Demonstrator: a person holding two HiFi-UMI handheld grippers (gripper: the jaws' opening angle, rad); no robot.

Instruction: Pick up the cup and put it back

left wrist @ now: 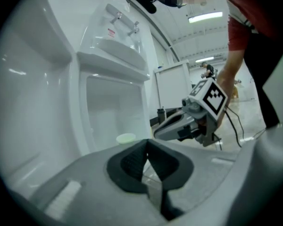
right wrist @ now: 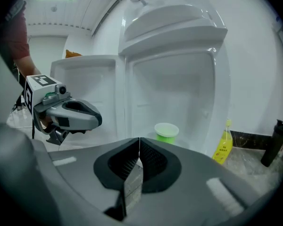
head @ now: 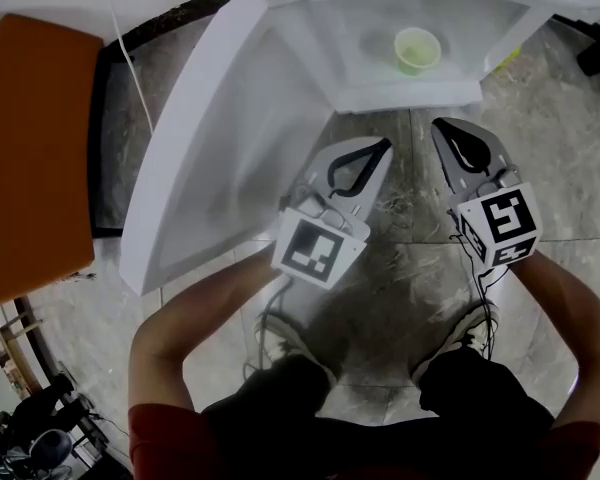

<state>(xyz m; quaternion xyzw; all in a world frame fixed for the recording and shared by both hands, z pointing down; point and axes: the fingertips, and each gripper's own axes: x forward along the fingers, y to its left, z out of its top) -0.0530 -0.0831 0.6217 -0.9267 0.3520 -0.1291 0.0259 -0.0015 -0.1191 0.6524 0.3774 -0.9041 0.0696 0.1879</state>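
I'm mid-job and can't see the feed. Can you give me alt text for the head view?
A green cup stands untouched inside an open white cabinet. Nearer the camera, the left claw and the right claw are both shut and empty, held side by side over the tiled floor and pointing toward the cabinet.

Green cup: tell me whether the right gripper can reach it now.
Probably yes. The cup stands in the open compartment, door swung aside, nothing between it and the right gripper. Its jaws are shut, so they must open first.

One cup (head: 417,50), two grippers (head: 383,148) (head: 446,128), two bottles (right wrist: 222,147) (right wrist: 275,142)
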